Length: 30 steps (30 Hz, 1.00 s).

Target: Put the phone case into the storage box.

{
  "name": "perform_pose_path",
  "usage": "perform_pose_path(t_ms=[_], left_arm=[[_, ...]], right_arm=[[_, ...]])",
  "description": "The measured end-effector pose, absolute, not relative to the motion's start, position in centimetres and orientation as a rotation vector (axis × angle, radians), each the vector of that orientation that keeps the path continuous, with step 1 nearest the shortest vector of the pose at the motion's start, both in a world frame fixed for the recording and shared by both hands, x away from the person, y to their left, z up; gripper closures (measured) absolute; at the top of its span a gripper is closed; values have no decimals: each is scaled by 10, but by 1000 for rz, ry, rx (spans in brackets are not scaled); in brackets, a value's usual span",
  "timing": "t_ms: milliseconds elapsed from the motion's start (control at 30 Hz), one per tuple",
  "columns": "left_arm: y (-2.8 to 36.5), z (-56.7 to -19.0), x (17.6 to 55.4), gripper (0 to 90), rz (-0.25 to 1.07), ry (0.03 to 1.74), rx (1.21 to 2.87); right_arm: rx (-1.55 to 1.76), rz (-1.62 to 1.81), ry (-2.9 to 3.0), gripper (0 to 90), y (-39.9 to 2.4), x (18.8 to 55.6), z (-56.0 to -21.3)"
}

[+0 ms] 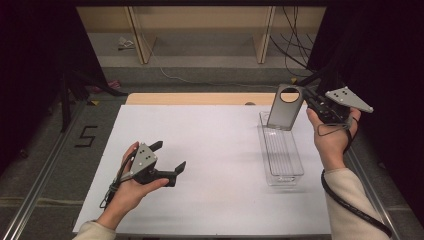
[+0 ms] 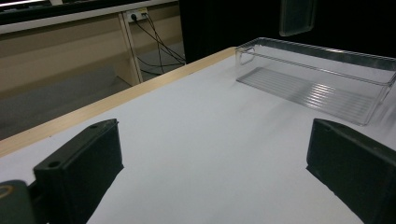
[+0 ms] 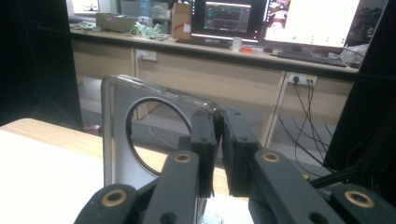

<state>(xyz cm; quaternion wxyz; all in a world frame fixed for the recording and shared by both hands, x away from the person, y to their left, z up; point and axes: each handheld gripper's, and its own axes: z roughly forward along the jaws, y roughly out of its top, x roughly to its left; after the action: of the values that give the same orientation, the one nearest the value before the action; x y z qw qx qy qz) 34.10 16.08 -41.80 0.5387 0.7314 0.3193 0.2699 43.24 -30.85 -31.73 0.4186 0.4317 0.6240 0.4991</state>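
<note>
A grey phone case [image 1: 286,107] with a round camera cut-out hangs upright above the far end of a clear plastic tray [image 1: 295,172]. My right gripper [image 1: 306,98] is shut on the case's top corner. The right gripper view has the case [image 3: 116,140] edge pinched between the two black pads [image 3: 204,140]. My left gripper [image 1: 169,156] lies low over the white sheet at the front left, open with nothing between its jaws. From the left gripper view, the tray [image 2: 261,44] stands ahead to the right, and the case's lower end [image 2: 296,16] hangs above it.
A white sheet [image 1: 210,150] covers the table; a strip of bare wood [image 1: 195,98] runs along its far edge. Cables and wooden furniture legs stand on the floor beyond. Black curtains close both sides. A cable [image 1: 350,202] trails along the right forearm.
</note>
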Motion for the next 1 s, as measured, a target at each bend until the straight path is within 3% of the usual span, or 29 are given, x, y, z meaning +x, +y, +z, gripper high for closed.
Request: perform_pose_path(t_ms=[1000], left_arm=[[161,-419,342,30,641,759,1741]], right_arm=[[1077,1228,1563,843,-306,446,-319]])
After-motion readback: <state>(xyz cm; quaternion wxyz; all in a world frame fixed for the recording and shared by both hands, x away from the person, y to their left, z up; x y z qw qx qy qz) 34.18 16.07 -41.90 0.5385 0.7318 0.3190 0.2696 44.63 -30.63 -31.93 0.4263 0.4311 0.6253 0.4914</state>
